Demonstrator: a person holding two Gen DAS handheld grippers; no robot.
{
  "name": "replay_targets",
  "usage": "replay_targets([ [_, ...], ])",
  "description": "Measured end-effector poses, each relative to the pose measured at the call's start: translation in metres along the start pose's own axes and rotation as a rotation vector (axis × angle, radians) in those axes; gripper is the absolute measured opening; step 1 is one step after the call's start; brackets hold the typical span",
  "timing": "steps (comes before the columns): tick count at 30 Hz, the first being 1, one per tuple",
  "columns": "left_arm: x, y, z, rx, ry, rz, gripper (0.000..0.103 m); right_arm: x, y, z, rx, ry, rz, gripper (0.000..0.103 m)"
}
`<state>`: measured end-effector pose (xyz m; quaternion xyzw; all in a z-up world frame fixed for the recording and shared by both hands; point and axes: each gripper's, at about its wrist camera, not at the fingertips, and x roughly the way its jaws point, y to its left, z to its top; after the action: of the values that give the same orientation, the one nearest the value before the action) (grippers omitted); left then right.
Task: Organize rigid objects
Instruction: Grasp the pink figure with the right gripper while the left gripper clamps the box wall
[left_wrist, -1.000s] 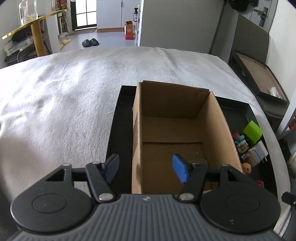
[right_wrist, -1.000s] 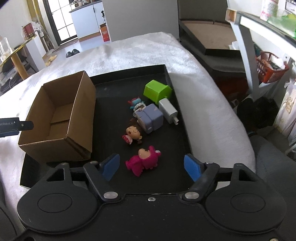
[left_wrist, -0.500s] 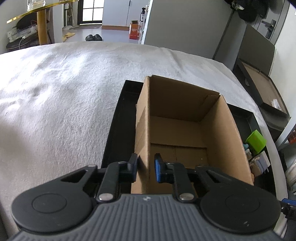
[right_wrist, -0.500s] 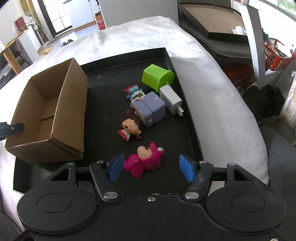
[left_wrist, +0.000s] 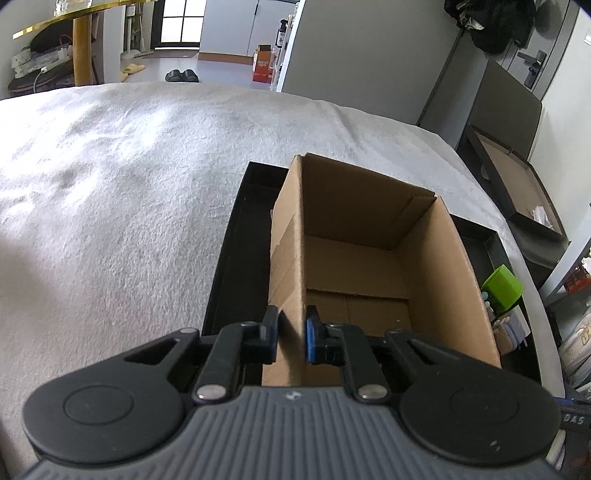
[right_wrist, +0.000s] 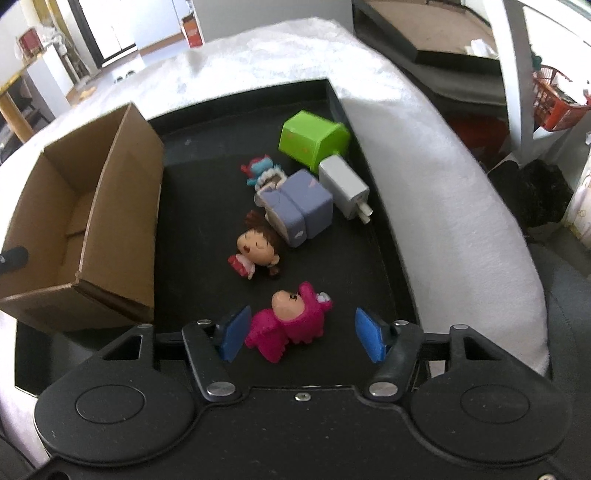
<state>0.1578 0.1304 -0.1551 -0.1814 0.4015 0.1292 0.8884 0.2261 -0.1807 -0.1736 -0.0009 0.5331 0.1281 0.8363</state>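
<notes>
The left gripper (left_wrist: 291, 334) has closed from wide onto the near-left wall of the cardboard box (left_wrist: 373, 266), steadying it; the right gripper (right_wrist: 300, 336), jaws wide, has descended astride the pink figure (right_wrist: 291, 325) at 6 o'clock on the black tray (right_wrist: 207, 236); pickup appears imminent.

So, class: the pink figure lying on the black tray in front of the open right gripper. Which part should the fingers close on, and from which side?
Grip the pink figure across its pink torso, coming straight down from above. It lies flat on the tray between the open right gripper fingers, so probably only a top approach fits; the rounded head looks likelier to slip.
</notes>
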Motion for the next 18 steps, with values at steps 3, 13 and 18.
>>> replay_targets([
  [3, 0.0, 0.001, 0.0, -0.001, -0.002, -0.004, 0.014, 0.005, 0.006, 0.0, -0.01, 0.0, 0.005, 0.066],
  [13, -0.001, -0.002, -0.002, 0.031, -0.004, 0.008, 0.013, 0.022, 0.02, 0.0, -0.08, 0.025, -0.011, 0.058],
  [18, -0.001, -0.003, -0.004, 0.035, -0.008, 0.01, 0.013, 0.005, 0.028, 0.004, -0.117, -0.016, 0.005, 0.058],
])
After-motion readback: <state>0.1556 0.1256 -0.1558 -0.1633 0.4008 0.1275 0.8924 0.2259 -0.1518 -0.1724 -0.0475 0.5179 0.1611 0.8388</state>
